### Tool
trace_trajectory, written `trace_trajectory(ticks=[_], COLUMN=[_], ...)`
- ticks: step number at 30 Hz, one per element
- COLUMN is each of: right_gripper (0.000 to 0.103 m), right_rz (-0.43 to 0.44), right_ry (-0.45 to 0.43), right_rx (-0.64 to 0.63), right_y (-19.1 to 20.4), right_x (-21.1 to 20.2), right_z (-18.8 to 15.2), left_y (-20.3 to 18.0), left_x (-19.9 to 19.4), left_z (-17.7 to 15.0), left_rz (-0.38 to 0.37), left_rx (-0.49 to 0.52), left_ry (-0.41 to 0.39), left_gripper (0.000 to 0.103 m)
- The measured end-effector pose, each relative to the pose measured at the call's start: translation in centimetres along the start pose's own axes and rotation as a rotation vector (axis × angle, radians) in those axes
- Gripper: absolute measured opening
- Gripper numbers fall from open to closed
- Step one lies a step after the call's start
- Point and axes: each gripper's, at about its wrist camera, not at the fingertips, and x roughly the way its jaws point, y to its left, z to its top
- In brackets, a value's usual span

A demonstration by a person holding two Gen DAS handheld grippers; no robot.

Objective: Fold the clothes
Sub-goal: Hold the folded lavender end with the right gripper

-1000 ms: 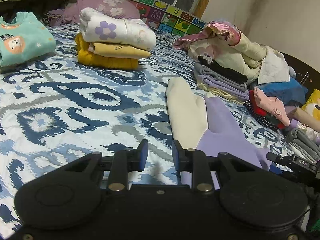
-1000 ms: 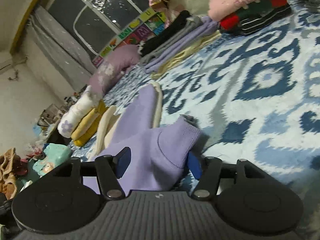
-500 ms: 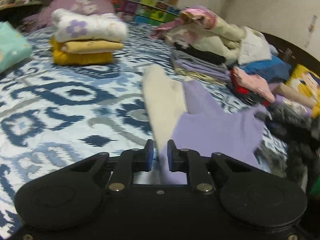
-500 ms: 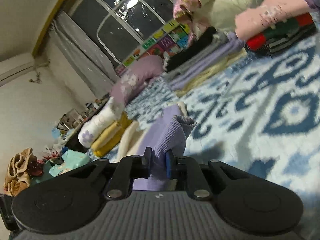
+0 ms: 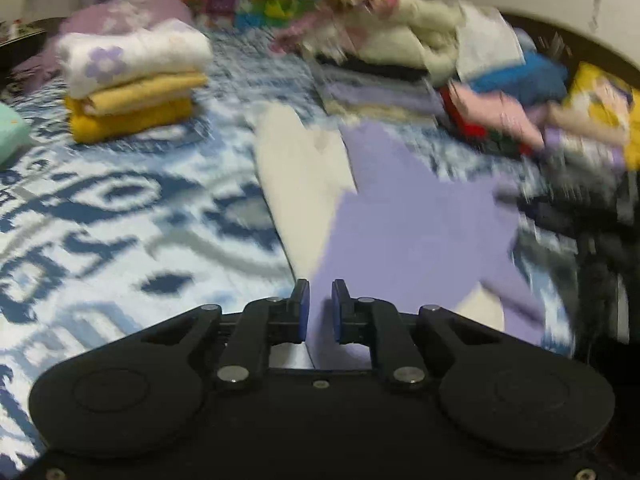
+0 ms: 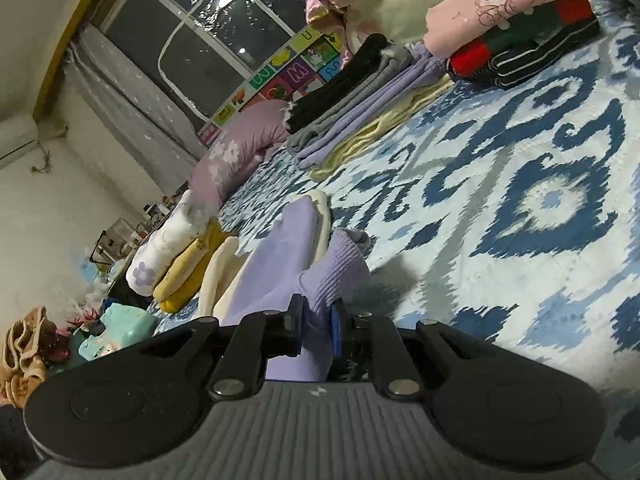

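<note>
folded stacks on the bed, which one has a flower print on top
The white-and-yellow stack at the far left: its top white piece carries a purple flower. The stack by the clothes pile is topped with plain black.

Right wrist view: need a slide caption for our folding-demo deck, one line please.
Right gripper pinches the ribbed cuff of a lavender garment on the blue patterned bedspread.

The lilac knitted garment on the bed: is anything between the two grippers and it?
Nothing visible. The right gripper is shut on the lilac knitted garment at its ribbed cuff, and the left gripper has closed on its near edge. Only the patterned blue and white bedspread surrounds it.
</note>
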Motion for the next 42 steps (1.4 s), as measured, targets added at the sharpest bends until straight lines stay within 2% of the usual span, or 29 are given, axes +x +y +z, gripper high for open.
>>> trace_trajectory(ticks=[7, 11, 20, 23, 27, 30, 34, 38, 42], right_gripper=[0.015, 0.014, 0.012, 0.012, 0.012, 0.012, 0.012, 0.012, 0.012], right_rz=[0.017, 0.024, 0.040, 0.040, 0.029, 0.029, 0.033, 0.033, 0.033], right_ry=[0.002, 0.009, 0.029, 0.047, 0.063, 0.072, 0.073, 0.076, 0.071], right_rx=[0.036, 0.069, 0.140, 0.150, 0.177, 0.197, 0.201, 0.207, 0.193], right_y=[-0.4, -1.0, -2.2, -2.4, -2.9, -3.3, -3.4, -3.4, -3.2], right_x=[-0.7, -1.3, -2.4, -2.0, -1.5, -1.1, -0.8, -0.5, -0.4], right_z=[-0.2, -0.2, -0.4, -0.7, -0.9, -0.9, -0.9, -0.9, -0.8], left_y=[1.1, 0.3, 0.0, 0.1, -0.1, 0.4, 1.3, 1.1, 0.7], left_x=[3.6, 6.6, 13.0, 15.1, 18.0, 17.1, 17.2, 20.9, 20.1], left_z=[4.3, 6.4, 11.0, 11.6, 11.1, 12.7, 14.4, 13.6, 13.7], left_rz=[0.046, 0.055, 0.029, 0.035, -0.013, -0.040, 0.005, 0.081, 0.115], left_rx=[-0.005, 0.074, 0.163, 0.206, 0.319, 0.294, 0.245, 0.298, 0.299], left_ry=[-0.031, -0.021, -0.026, -0.004, 0.139, 0.077, -0.016, 0.076, 0.052], left_gripper=[0.009, 0.009, 0.009, 0.009, 0.009, 0.010, 0.010, 0.013, 0.014])
